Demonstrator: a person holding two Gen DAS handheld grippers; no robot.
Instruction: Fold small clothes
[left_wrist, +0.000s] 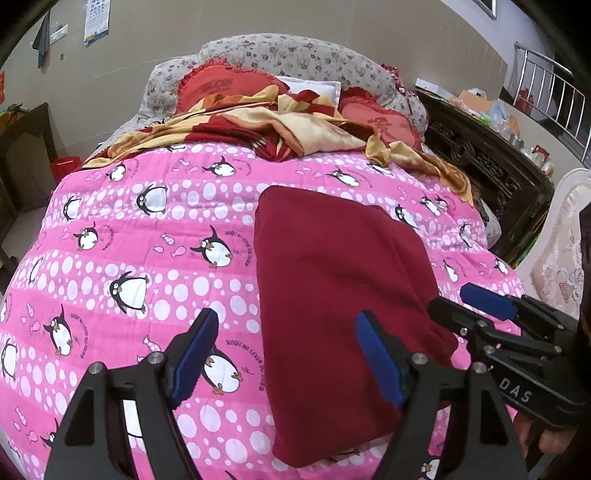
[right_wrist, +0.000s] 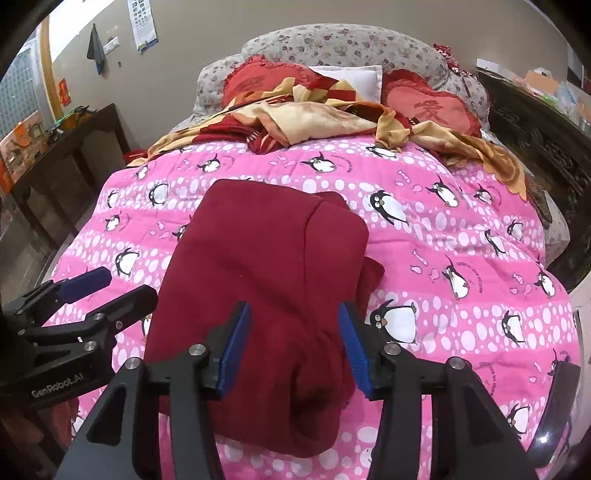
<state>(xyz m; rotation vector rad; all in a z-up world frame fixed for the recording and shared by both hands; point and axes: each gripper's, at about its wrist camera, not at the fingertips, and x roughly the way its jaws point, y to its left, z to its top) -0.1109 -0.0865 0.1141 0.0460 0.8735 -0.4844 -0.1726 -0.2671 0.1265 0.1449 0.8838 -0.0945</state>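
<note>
A dark red garment (left_wrist: 332, 295) lies folded into a rough rectangle on the pink penguin quilt (left_wrist: 147, 229); it also shows in the right wrist view (right_wrist: 266, 280). My left gripper (left_wrist: 288, 354) is open and empty, hovering above the garment's near left edge. My right gripper (right_wrist: 295, 343) is open and empty, just above the garment's near end, where the cloth bunches. Each gripper shows in the other's view: the right gripper (left_wrist: 476, 306) at the garment's right edge, the left gripper (right_wrist: 110, 288) at its left edge.
A rumpled red-and-yellow blanket (left_wrist: 280, 125) and red heart cushions (right_wrist: 428, 107) lie at the head of the bed. A dark carved cabinet (left_wrist: 491, 166) stands to the right, a dark table (right_wrist: 74, 147) to the left, and a white chair (left_wrist: 561, 236) at the near right.
</note>
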